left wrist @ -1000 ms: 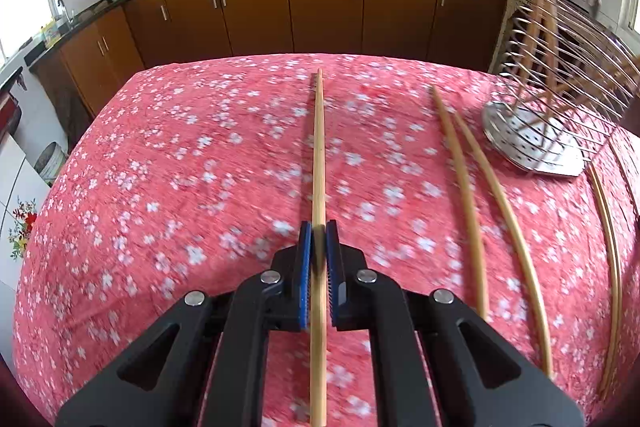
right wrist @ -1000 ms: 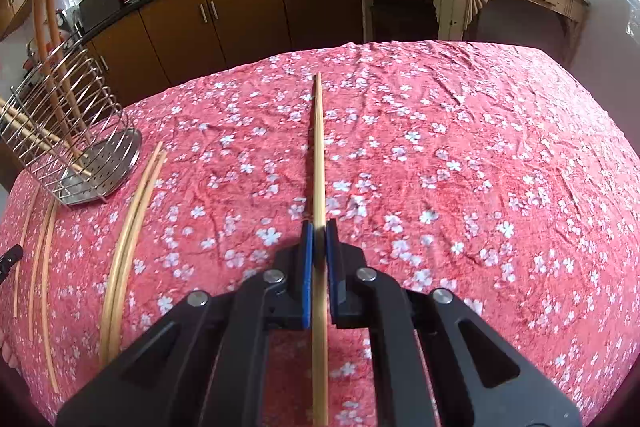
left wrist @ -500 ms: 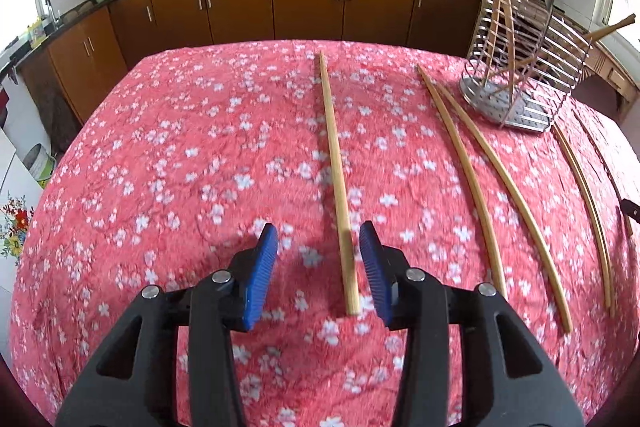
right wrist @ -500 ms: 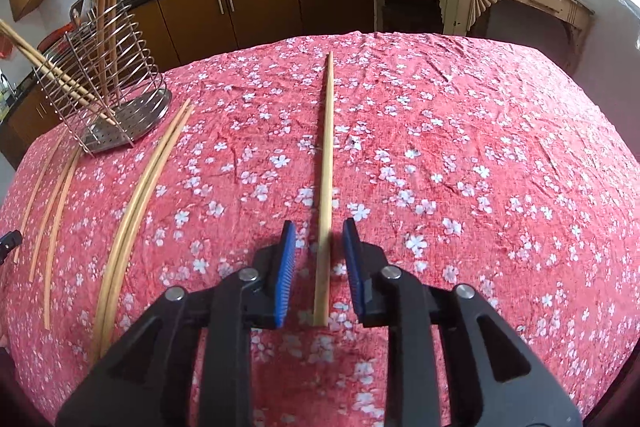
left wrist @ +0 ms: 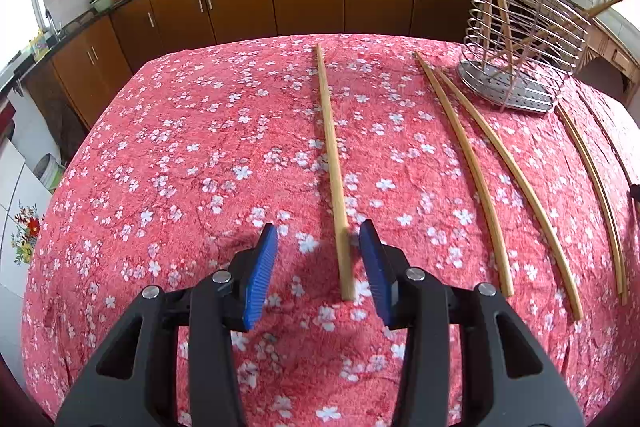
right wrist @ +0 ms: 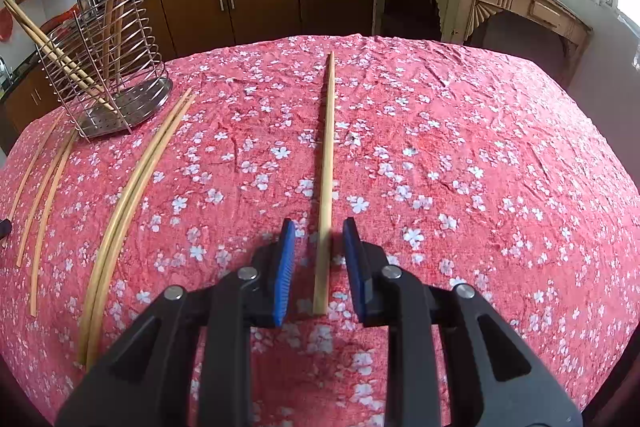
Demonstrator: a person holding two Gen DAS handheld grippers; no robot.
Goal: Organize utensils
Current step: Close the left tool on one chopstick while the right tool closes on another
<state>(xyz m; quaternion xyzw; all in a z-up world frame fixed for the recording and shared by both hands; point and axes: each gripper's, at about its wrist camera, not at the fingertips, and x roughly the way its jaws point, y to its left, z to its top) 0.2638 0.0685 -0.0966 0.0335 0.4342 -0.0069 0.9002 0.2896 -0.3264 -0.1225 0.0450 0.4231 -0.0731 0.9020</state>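
Left wrist view: the left gripper sits at lower centre with its blue-padded jaws apart, gripping nothing. A long pale wooden chopstick lies flat on the red cloth with white blossoms, its near end between the pads and closer to the right-hand one, not visibly touching either. Its long axis runs away from the gripper toward the top of the frame, leaning slightly left. To the right lie two more loose wooden chopsticks, and a thinner pair lies near the right edge. A wire utensil basket with a perforated steel base stands at upper right with several sticks already leaning in it.

Right wrist view: the right gripper is likewise spread and empty, and a second pale wooden stick lies with its near end centred between the pads, running straight up the frame. Here the basket is at upper left, a pair of loose sticks just below it.

Each gripper is lined up along its own stick, so closing the jaws should catch the end. The basket lies between the two views; I cannot tell which hand is nearer.
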